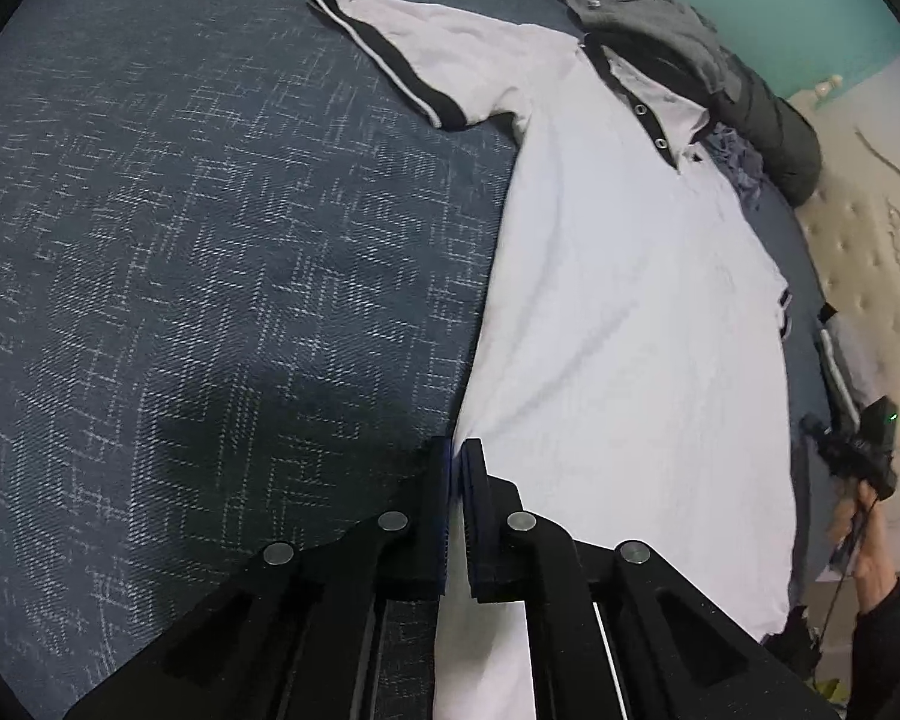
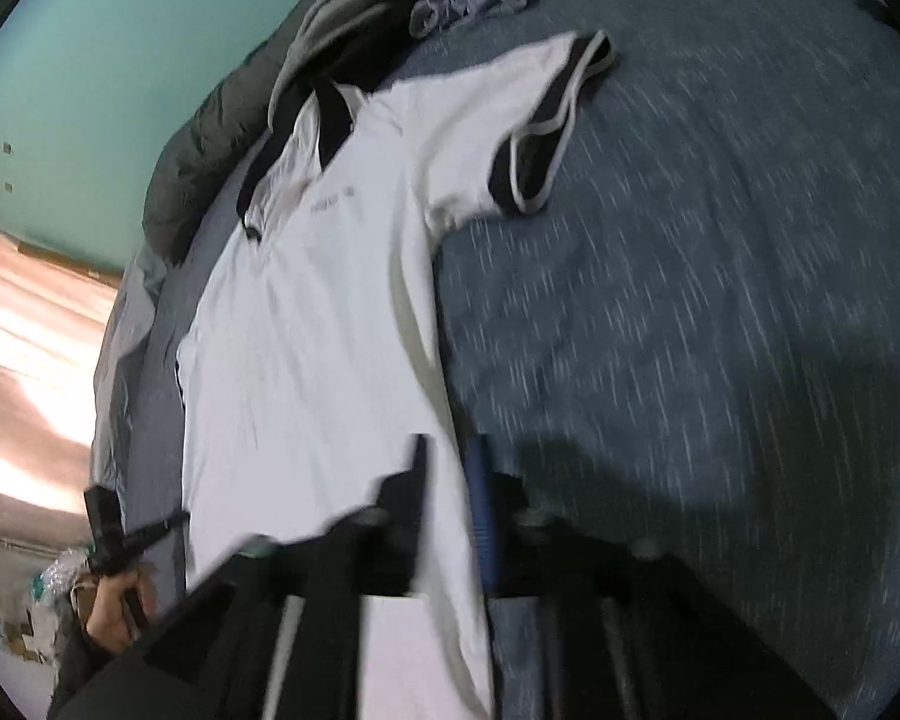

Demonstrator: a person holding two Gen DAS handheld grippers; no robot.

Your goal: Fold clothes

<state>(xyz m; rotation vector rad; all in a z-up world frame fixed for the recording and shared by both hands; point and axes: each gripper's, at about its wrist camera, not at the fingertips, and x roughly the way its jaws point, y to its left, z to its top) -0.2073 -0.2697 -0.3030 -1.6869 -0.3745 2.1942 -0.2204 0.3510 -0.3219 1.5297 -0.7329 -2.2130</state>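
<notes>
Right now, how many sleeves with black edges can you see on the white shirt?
2. One sleeve lies spread on the blue bedcover; the other sleeve lies spread on the shirt's opposite side.

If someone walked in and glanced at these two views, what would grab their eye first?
A white polo shirt with black collar and black sleeve bands lies spread flat on the dark blue bedspread. At its hem, the left gripper is pinched shut on one bottom corner, while the right gripper straddles the other side edge with its fingers apart. A heap of grey clothes sits just beyond the collar.
</notes>
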